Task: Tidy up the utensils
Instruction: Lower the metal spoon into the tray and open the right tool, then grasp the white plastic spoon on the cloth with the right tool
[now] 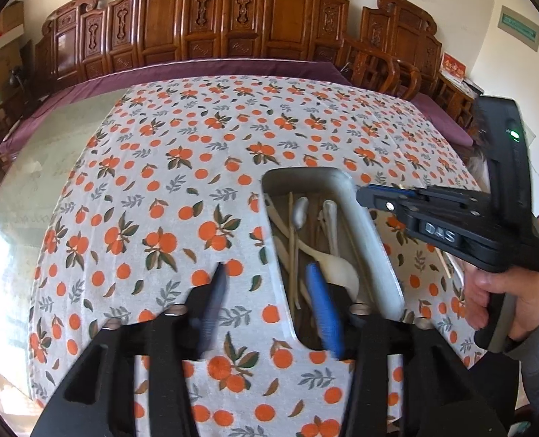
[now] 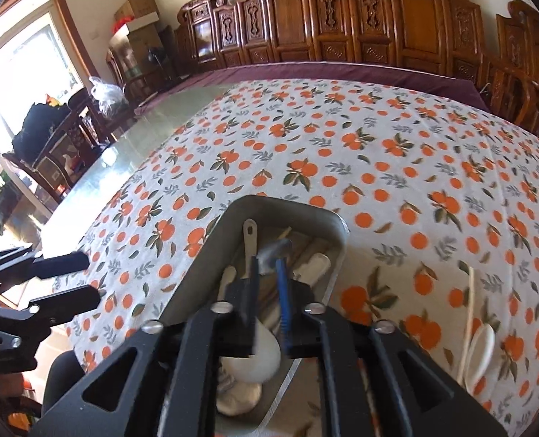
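Note:
A metal tray (image 1: 364, 218) sits on the orange-print tablecloth and holds white spoons (image 1: 336, 267), a metal spoon (image 1: 300, 211) and chopsticks (image 1: 291, 240). My left gripper (image 1: 269, 291) is open and empty, its blue-padded right finger over the tray's near end. My right gripper (image 1: 371, 193) hovers over the tray's right rim in the left wrist view. In the right wrist view my right gripper (image 2: 267, 266) is over the tray (image 2: 196, 269), jaws a narrow gap apart, with a blurred grey utensil (image 2: 274, 247) at the tips and a white spoon (image 2: 258, 357) below.
A white spoon (image 2: 482, 349) and a pale chopstick (image 2: 468, 320) lie on the cloth right of the tray. The left gripper (image 2: 65, 280) shows at the left edge. Carved wooden chairs (image 1: 233, 18) line the far side. Bare glass tabletop (image 1: 43, 167) lies to the left.

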Demonstrator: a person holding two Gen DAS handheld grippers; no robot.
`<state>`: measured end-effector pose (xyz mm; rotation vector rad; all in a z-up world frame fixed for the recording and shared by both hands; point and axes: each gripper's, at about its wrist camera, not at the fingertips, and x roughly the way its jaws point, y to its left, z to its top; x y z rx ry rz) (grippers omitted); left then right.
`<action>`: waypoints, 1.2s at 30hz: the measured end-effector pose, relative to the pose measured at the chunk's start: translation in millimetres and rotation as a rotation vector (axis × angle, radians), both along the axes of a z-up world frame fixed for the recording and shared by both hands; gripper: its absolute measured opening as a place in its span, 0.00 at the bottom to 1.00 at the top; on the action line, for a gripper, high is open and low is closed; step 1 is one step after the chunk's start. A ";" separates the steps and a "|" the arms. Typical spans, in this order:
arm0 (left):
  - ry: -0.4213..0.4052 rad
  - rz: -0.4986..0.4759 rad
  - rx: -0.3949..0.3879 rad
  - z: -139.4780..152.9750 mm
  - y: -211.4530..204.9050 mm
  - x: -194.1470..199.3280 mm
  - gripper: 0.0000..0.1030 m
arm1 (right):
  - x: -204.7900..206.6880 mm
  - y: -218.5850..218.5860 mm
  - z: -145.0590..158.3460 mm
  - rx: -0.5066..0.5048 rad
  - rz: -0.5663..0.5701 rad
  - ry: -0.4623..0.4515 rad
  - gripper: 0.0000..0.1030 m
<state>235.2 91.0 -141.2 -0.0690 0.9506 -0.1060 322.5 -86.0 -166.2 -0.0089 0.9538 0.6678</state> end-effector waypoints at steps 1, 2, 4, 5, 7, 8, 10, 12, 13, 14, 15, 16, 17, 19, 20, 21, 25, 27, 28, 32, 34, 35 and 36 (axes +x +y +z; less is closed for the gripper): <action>-0.006 -0.002 -0.001 0.9 -2.9 -0.6 0.60 | -4.6 -10.0 2.8 0.007 -0.011 0.000 0.24; -0.010 -0.004 0.000 1.5 -6.7 -0.9 0.62 | -7.3 -15.3 4.1 0.009 -0.017 -0.003 0.27; -0.010 -0.003 0.002 1.7 -11.6 -1.3 0.69 | -14.2 -28.8 7.7 0.004 -0.029 -0.012 0.31; -0.013 -0.002 0.000 1.7 -13.8 -1.6 0.70 | -17.5 -35.2 9.2 -0.001 -0.035 -0.017 0.38; -0.013 -0.007 -0.007 1.5 -19.9 -2.3 0.73 | -24.9 -49.2 12.5 -0.012 -0.050 -0.033 0.48; -0.012 -0.010 -0.007 1.3 -23.8 -2.2 0.76 | -28.6 -55.5 13.9 -0.016 -0.056 -0.041 0.53; -0.017 -0.019 -0.009 2.3 -30.1 -2.4 0.79 | -35.6 -69.9 16.5 -0.032 -0.073 -0.056 0.63; -0.020 -0.029 -0.014 3.2 -35.7 -2.7 0.84 | -40.1 -82.3 17.2 -0.052 -0.099 -0.072 0.76; -0.020 -0.035 -0.014 3.6 -39.4 -2.2 0.85 | -43.3 -89.9 17.4 -0.059 -0.112 -0.080 0.78; -0.020 -0.038 -0.015 3.8 -41.9 -1.9 0.86 | -45.7 -96.6 16.9 -0.060 -0.122 -0.085 0.79; -0.021 -0.041 -0.014 4.2 -44.5 -1.4 0.86 | -48.1 -105.5 15.8 -0.060 -0.132 -0.086 0.80; -0.021 -0.044 -0.016 4.6 -47.9 -0.8 0.86 | -49.9 -112.0 14.1 -0.064 -0.141 -0.086 0.80; -0.022 -0.047 -0.017 4.6 -50.1 -1.0 0.86 | -51.8 -118.1 11.7 -0.069 -0.152 -0.086 0.80; -0.024 -0.054 -0.015 4.7 -56.1 -0.1 0.86 | -54.1 -128.8 7.2 -0.071 -0.165 -0.081 0.80; -0.024 -0.058 -0.012 4.4 -59.0 0.7 0.86 | -54.7 -133.8 4.8 -0.071 -0.170 -0.077 0.80; -0.023 -0.061 -0.010 4.2 -62.2 1.5 0.86 | -55.3 -140.7 1.5 -0.075 -0.176 -0.070 0.80; -0.023 -0.072 -0.007 3.0 -71.7 4.2 0.86 | -57.5 -157.8 -8.4 -0.085 -0.183 -0.057 0.80; -0.021 -0.075 -0.004 1.2 -76.5 6.0 0.86 | -57.4 -165.1 -13.7 -0.097 -0.193 -0.049 0.74; -0.019 -0.077 -0.004 -0.2 -79.3 7.4 0.86 | -56.6 -170.3 -17.8 -0.100 -0.200 -0.038 0.72; -0.011 -0.081 -0.005 -4.9 -89.7 12.2 0.86 | -52.1 -184.4 -33.9 -0.119 -0.214 -0.004 0.55; -0.005 -0.089 -0.004 -7.9 -96.7 14.5 0.86 | -49.4 -189.0 -42.5 -0.129 -0.211 0.015 0.48; -0.003 -0.094 -0.001 -9.4 -100.1 15.5 0.86 | -47.5 -191.1 -48.4 -0.137 -0.209 0.028 0.42; 0.000 -0.099 0.003 -10.8 -104.0 16.5 0.86 | -45.7 -192.5 -53.4 -0.142 -0.208 0.039 0.37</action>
